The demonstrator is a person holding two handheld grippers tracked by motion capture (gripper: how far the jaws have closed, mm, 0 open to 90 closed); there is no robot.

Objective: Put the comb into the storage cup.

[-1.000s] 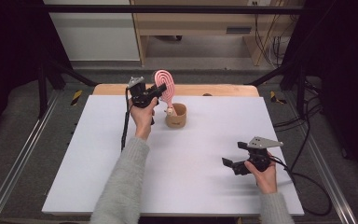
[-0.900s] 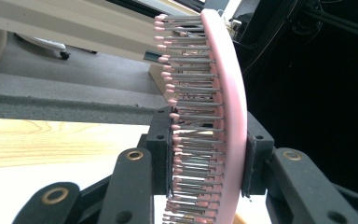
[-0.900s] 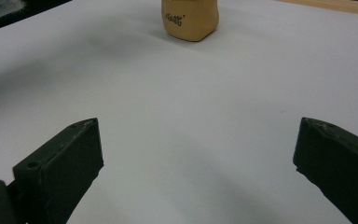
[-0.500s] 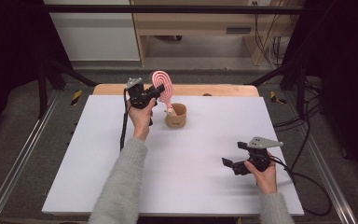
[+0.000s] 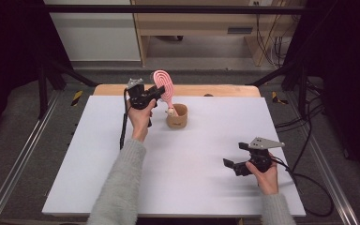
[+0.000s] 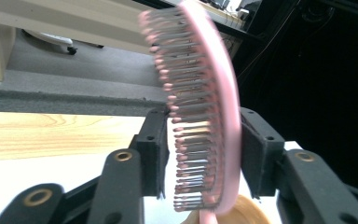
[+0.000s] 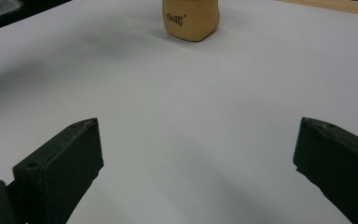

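Note:
A pink hairbrush stands upright with its handle down in a tan cup at the back middle of the white table. My left gripper is shut on the brush head from the left. In the left gripper view, one pad meets the bristle tips and the other the back of the hairbrush, with my left gripper framing it. My right gripper hovers open low over the front right of the table. In the right gripper view, my right gripper holds nothing and the cup is far ahead.
A wooden strip runs along the table's far edge. A black cable hangs from the left gripper, and another trails off the table's right side. Metal rails and dark frame posts flank the table.
The left gripper and the brush have shifted very slightly leftward. The right gripper has stayed put.

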